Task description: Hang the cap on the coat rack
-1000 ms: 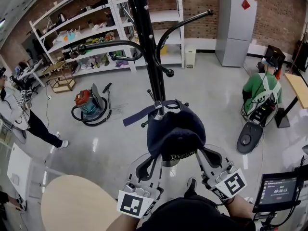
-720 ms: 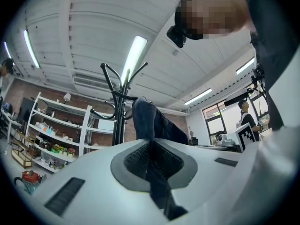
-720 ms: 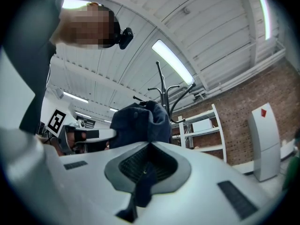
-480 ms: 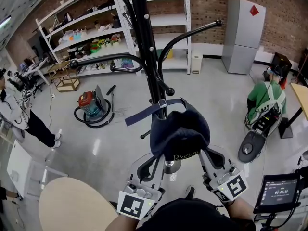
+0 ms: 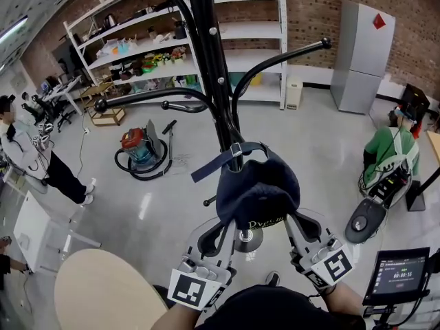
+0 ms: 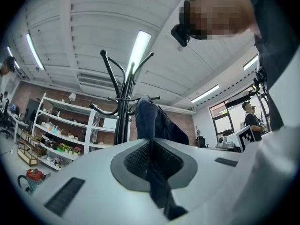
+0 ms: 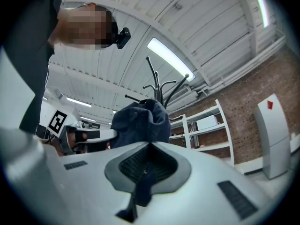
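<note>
Nearest the viewer, the left gripper (image 5: pixel 221 231) and right gripper (image 5: pixel 287 220) each clamp the rim of a navy cap (image 5: pixel 258 190), one on either side, with fabric pinched between the closed jaws. The cap is held in the air just in front of the black coat rack (image 5: pixel 212 67), its strap (image 5: pixel 218 165) reaching toward the pole. It looks light, soft and floppy, so the firmer rim is probably the best hold. Beyond, a red vacuum cleaner (image 5: pixel 135 143) sits on the floor.

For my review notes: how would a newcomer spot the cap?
Find the tall black coat rack at the head view's centre. Just before its pole, the left claw and right claw pinch a dark navy cap; it alone carries white lettering and a loose strap.
</note>
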Tool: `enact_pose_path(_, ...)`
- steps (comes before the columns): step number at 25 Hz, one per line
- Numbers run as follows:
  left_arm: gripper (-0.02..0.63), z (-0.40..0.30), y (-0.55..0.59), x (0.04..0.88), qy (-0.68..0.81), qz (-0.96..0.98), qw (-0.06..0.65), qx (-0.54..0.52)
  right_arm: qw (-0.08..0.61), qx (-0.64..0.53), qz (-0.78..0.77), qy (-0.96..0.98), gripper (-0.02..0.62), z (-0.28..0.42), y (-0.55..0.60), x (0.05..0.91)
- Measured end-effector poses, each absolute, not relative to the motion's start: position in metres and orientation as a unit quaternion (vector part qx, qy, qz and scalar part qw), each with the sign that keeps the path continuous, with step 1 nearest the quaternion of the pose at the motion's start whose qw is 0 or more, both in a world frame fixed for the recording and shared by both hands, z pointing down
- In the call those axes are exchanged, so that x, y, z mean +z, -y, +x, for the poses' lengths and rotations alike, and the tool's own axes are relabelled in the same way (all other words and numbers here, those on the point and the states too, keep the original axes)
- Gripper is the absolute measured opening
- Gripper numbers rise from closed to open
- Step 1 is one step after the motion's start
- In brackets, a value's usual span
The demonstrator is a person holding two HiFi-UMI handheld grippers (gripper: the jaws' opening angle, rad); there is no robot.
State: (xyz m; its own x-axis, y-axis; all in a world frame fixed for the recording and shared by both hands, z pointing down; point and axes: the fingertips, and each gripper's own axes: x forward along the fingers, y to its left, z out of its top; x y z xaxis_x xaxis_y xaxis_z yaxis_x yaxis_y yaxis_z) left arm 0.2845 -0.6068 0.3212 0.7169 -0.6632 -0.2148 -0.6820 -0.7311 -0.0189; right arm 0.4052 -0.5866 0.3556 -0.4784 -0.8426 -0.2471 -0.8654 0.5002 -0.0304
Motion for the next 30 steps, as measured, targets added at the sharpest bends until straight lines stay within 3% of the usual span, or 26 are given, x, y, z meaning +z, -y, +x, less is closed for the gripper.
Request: enact_pose_path(30, 0.018, 0.294, 0.691, 0.361, -0.458, -0.887, -0.032, 0.06, 0.103, -0.015, -0.434, -0.895, 0.015, 0.42, 0.676, 0.389)
